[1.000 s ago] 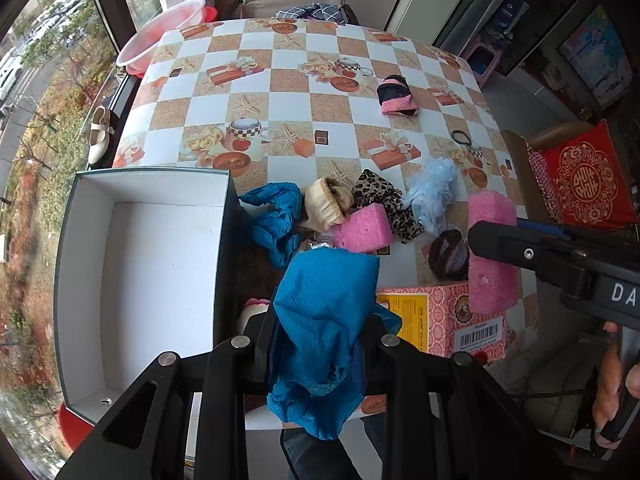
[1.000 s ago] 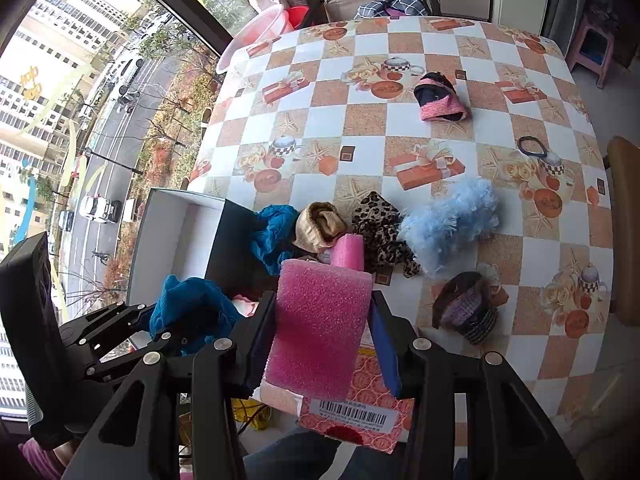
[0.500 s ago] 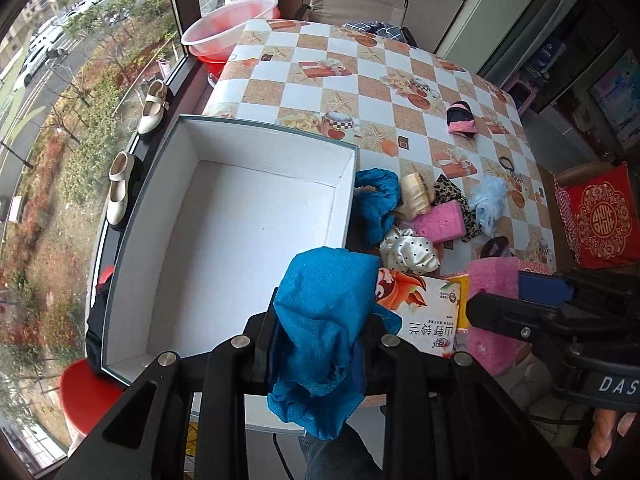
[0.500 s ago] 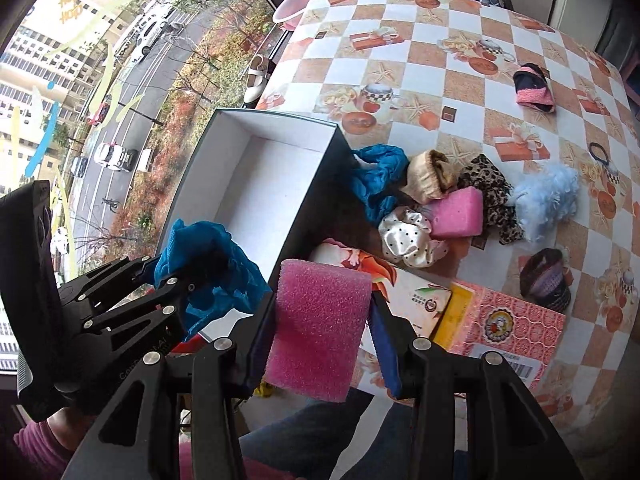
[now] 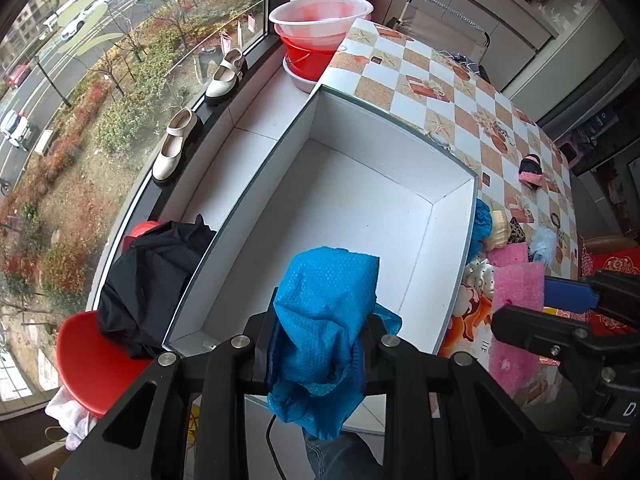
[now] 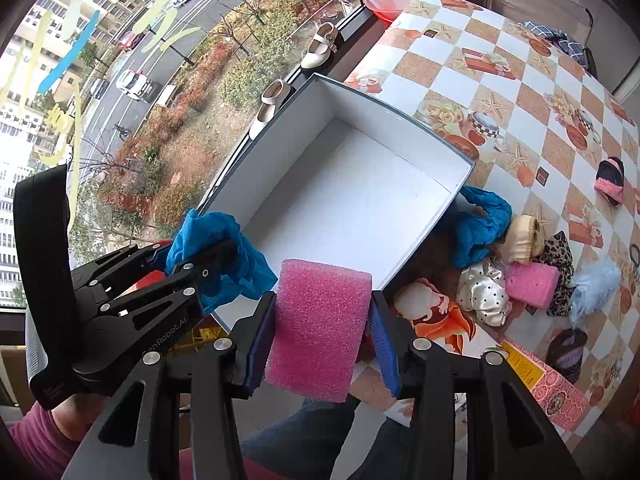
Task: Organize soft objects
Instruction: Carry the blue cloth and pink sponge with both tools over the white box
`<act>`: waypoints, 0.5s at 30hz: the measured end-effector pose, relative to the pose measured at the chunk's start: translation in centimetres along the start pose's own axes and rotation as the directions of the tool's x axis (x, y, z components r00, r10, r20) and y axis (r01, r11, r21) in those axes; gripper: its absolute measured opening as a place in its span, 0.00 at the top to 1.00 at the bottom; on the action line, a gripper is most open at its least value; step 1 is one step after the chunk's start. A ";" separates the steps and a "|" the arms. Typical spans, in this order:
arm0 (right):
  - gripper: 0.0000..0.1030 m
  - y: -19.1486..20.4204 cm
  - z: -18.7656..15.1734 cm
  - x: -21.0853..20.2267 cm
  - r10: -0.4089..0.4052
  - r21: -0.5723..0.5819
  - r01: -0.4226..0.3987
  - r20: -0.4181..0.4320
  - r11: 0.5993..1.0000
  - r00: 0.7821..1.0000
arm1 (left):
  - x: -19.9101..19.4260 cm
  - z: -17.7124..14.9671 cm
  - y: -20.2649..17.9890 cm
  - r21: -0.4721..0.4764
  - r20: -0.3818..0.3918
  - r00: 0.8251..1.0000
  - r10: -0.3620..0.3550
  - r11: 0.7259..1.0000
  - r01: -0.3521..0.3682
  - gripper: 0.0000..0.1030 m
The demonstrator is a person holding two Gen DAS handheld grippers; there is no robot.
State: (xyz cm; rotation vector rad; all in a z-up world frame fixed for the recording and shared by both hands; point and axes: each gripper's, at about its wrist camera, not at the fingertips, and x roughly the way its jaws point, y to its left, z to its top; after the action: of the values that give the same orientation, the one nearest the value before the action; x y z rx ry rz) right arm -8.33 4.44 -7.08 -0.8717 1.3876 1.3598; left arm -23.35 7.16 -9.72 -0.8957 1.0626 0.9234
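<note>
Left gripper [image 5: 320, 340]: pinching blue cloth [image 5: 326, 320] above white box [image 5: 452, 280] near end. Right gripper [image 6: 324, 336]: clamping pink sponge [image 6: 318, 324] at box corner. Left view only: black garment [image 5: 148, 284] on red chair [image 5: 92, 364]. Right view only: polka-dot scrunchie [image 6: 482, 294] on table.

- Black angular left gripper [image 6: 216, 264], silver screws, pale lettering on the side
- Right gripper [image 6: 322, 344]: black frame, blue finger pads [image 6: 258, 354]
- Pink sleeve [image 6: 38, 436]
- Blue jeans [image 6: 288, 444]

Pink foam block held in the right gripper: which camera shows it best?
The right wrist view. The pink foam block sits centred there, its whole front face visible, clamped in the right gripper. The left wrist view catches it only at the right edge, partly hidden behind the gripper's fingers.
</note>
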 end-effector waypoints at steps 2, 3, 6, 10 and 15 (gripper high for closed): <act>0.54 0.7 0.3 0.5 -0.003 -0.022 0.003 -0.017 1.000 1.000 | 0.3 -0.1 0.6 -0.017 -0.002 1.000 0.000 1.000 0.000 0.71; 0.54 1.0 0.4 0.7 -0.006 -0.032 0.005 -0.024 0.999 1.000 | 0.5 -0.3 0.9 -0.023 -0.004 1.000 0.001 1.000 -0.001 0.71; 0.54 1.7 0.7 1.4 -0.012 -0.051 0.009 -0.046 0.999 0.999 | 1.5 -0.5 1.2 -0.027 -0.015 1.000 0.013 1.000 -0.014 0.71; 0.54 2.1 0.7 2.1 -0.022 -0.061 0.018 -0.069 0.998 0.997 | 3.0 -0.8 1.5 -0.032 -0.039 0.999 0.023 0.999 -0.024 0.71; 0.54 2.3 0.8 2.5 -0.036 -0.068 0.031 -0.071 0.997 0.997 | 4.2 -1.2 1.4 -0.020 -0.056 0.998 0.035 0.999 -0.036 0.71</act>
State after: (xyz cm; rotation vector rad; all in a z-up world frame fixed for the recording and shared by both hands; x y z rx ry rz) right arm -11.05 5.87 -8.68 -0.9928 1.3826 1.3673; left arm -24.12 7.31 -14.24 -0.9271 1.1215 0.9450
